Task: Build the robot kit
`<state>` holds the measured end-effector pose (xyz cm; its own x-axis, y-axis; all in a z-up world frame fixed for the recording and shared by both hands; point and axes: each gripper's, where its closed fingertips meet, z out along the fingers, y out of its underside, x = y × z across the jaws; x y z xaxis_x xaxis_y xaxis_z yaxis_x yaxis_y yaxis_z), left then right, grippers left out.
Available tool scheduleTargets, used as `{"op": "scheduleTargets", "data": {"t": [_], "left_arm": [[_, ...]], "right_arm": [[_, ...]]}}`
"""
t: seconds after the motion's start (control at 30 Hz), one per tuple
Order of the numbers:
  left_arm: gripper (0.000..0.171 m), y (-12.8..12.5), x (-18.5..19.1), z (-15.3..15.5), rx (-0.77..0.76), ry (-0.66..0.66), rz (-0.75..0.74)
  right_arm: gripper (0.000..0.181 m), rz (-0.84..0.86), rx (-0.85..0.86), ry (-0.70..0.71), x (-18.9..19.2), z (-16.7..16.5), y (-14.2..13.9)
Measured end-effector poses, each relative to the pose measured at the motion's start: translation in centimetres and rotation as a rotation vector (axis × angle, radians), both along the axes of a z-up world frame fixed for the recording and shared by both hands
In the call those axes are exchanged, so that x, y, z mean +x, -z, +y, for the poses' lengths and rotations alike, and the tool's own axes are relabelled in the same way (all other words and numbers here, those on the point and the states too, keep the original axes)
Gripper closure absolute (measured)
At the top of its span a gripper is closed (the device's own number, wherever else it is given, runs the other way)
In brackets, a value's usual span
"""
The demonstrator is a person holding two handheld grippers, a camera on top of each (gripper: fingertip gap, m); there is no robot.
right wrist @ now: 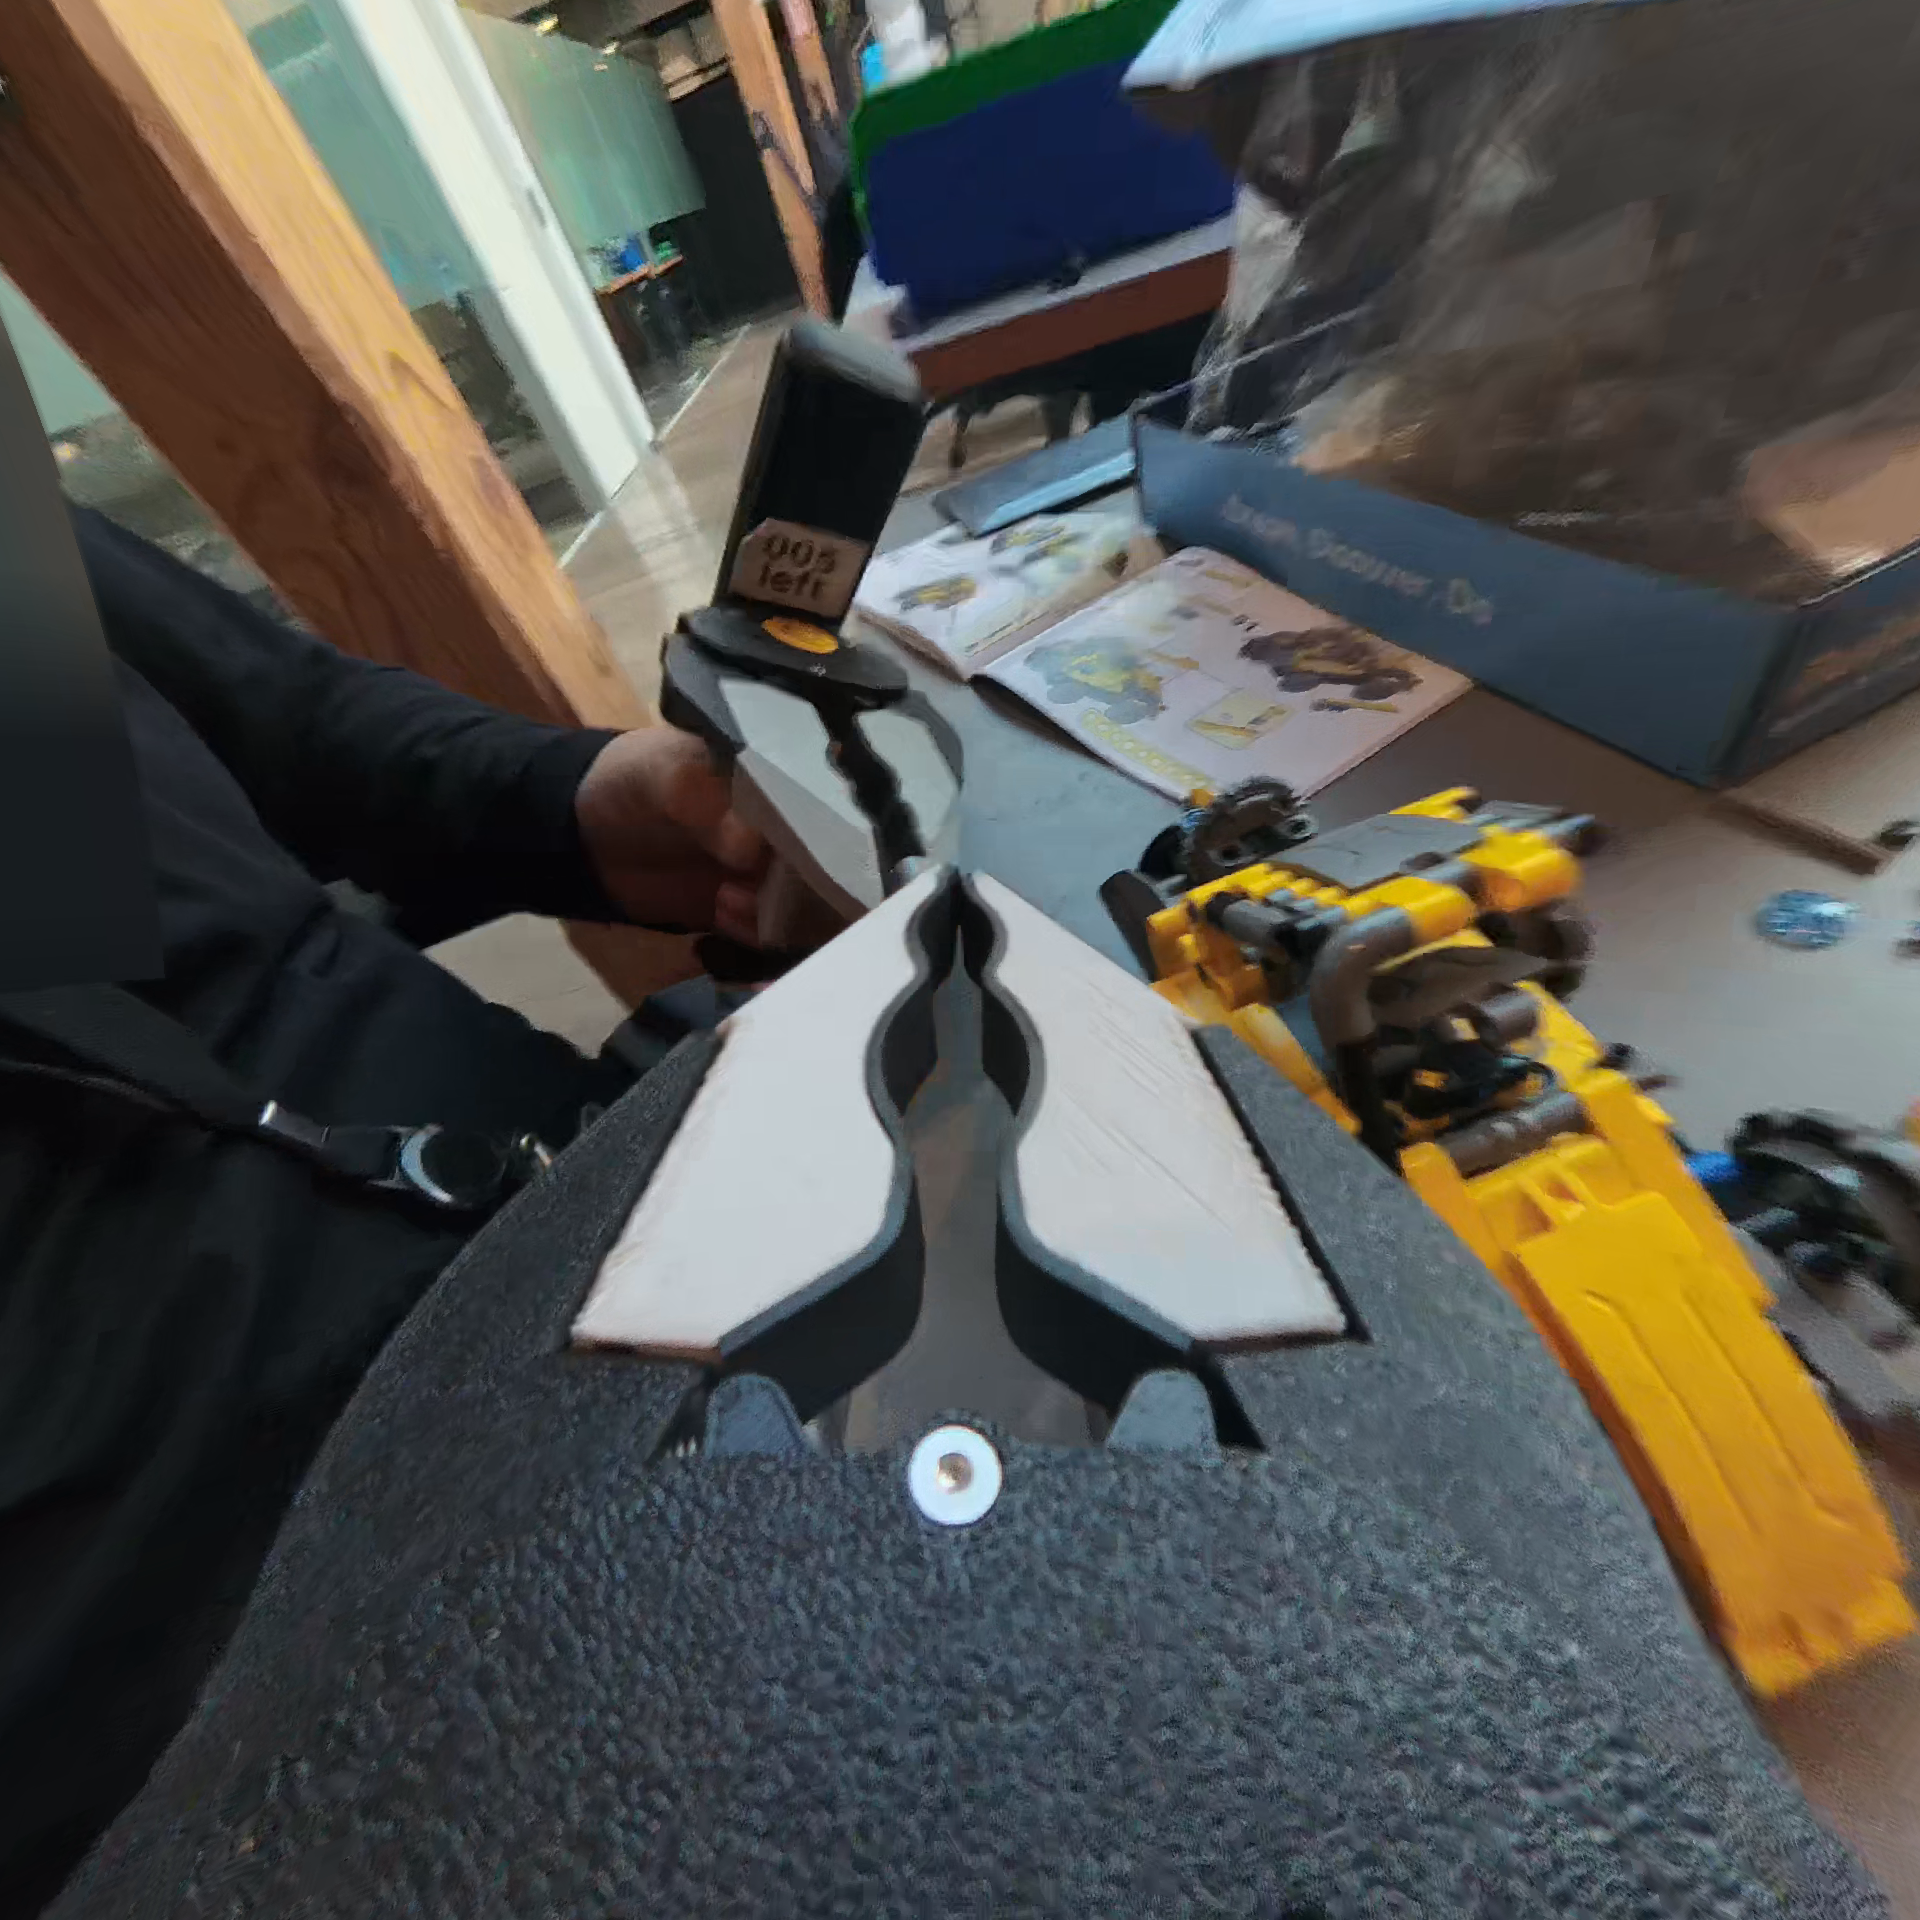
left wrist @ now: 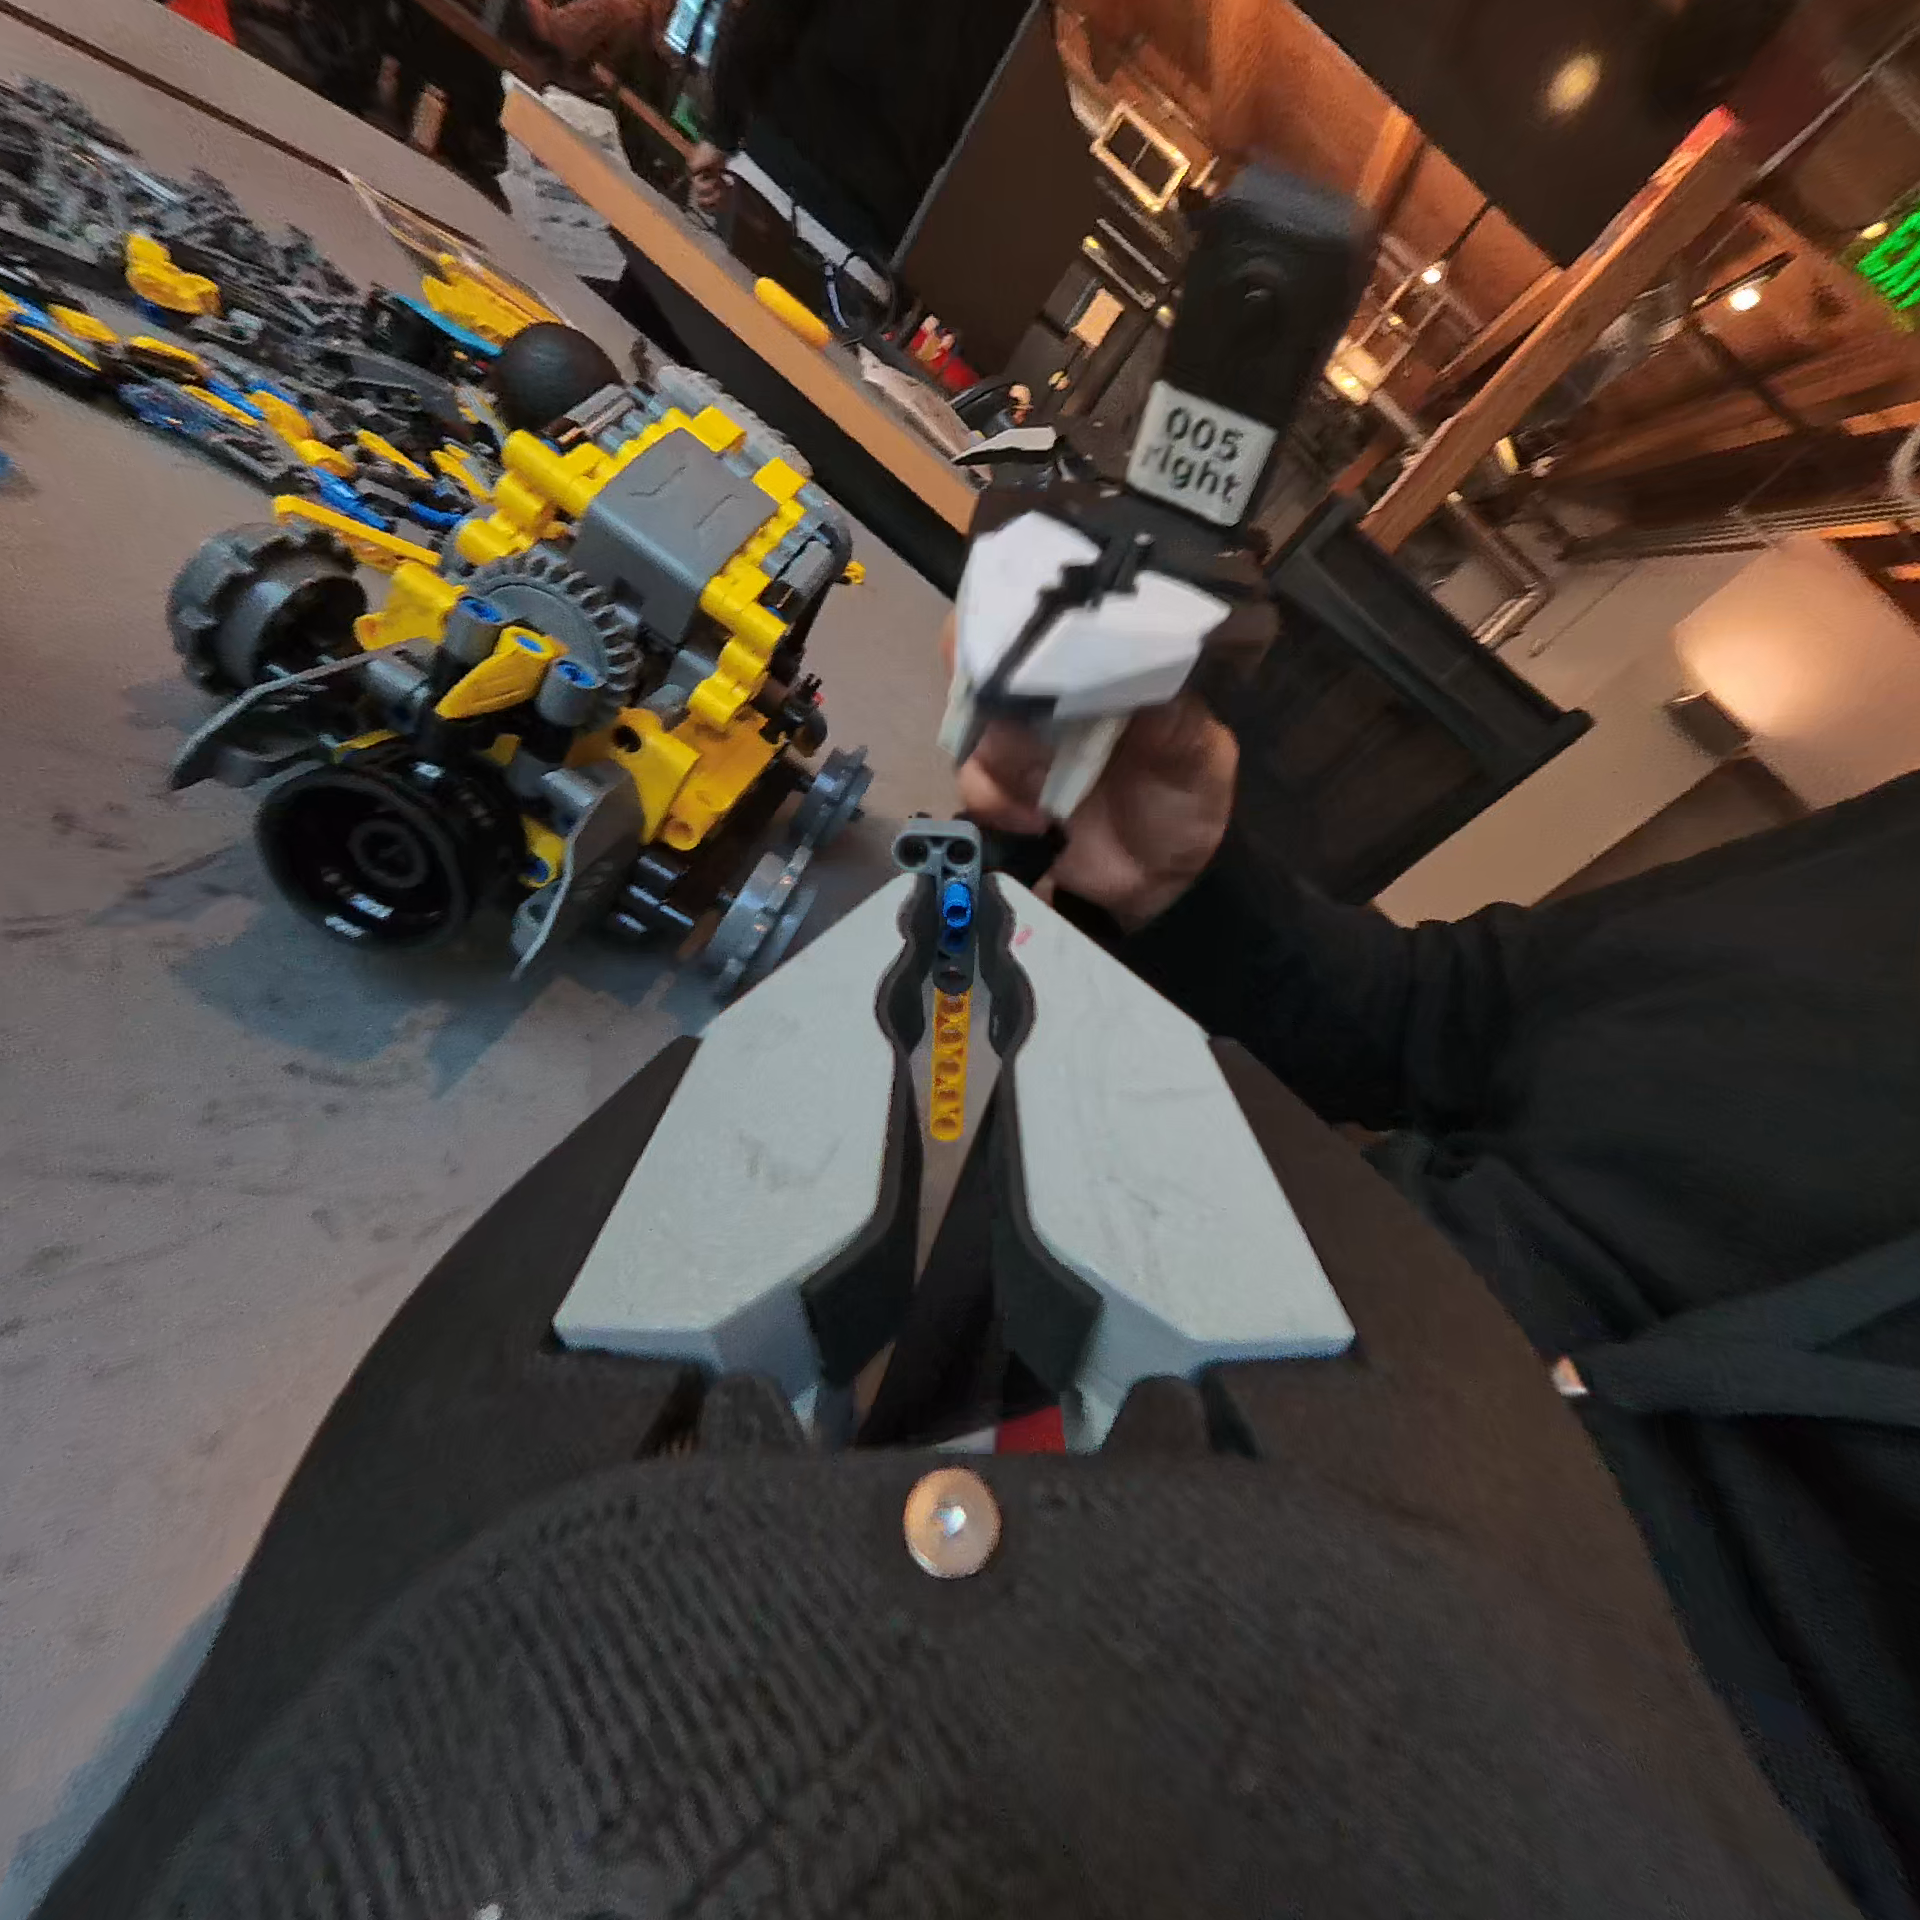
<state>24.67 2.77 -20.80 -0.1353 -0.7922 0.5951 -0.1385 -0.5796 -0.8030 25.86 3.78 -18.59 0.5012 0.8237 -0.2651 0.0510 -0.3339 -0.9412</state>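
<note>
in the left wrist view the left gripper (left wrist: pixel 951 914) has its fingers (left wrist: pixel 790 1122) closed almost fully on a small brick piece (left wrist: pixel 948 997): a thin yellow holed beam with a blue pin and a grey connector at its far tip, held up off the grey worktop (left wrist: pixel 260 1195). the piece looks light, stiff and slick, easy to twist in the grip, so a hold along the beam's flat sides seems safest. just beyond it the right gripper (left wrist: pixel 1049 665) hangs in a person's hand (left wrist: pixel 1122 821). to the left on the worktop stands a yellow and grey toy vehicle (left wrist: pixel 540 717), loose parts (left wrist: pixel 208 312) scattered far behind it. in the right wrist view the right gripper (right wrist: pixel 958 883) has its fingers (right wrist: pixel 1132 1143) pressed nearly together with nothing seen between them, tips near the left gripper (right wrist: pixel 831 769). the toy vehicle (right wrist: pixel 1455 1039) sits on the right, an open booklet (right wrist: pixel 1143 665) and a dark box (right wrist: pixel 1507 623) farther off.
</note>
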Motion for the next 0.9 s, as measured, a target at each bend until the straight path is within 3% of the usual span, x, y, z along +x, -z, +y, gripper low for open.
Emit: {"op": "scheduleTargets", "data": {"t": [0.07,0.13,0.17,0.37,0.47,0.9], "left_arm": [[0.166,-0.7,-0.6,0.3,-0.015,-0.005,-0.042],[0.166,-1.8,-0.6,0.3,-0.074,0.012,-0.117],[0.167,-2.2,-0.4,0.2,-0.084,0.018,-0.140],[0.166,-2.4,-0.1,-0.6,-0.087,0.046,-0.155],[0.166,-2.4,-0.2,-0.6,-0.090,0.049,-0.153],[0.166,-1.2,-0.4,-0.7,-0.115,0.104,-0.092]], "right_arm": [[0.181,0.107,0.007,-0.015,2.2,-0.3,-2.8],[0.161,0.169,-0.060,-0.063,3.1,-0.7,-4.0],[0.157,0.143,-0.065,-0.034,3.1,-0.5,-3.7],[0.172,0.017,-0.126,-0.105,-1.0,-1.7,-0.4],[0.181,0.067,-0.153,-0.133,-1.2,-1.9,-0.3],[0.181,0.082,-0.170,-0.185,-1.8,-2.1,0.9]]}}
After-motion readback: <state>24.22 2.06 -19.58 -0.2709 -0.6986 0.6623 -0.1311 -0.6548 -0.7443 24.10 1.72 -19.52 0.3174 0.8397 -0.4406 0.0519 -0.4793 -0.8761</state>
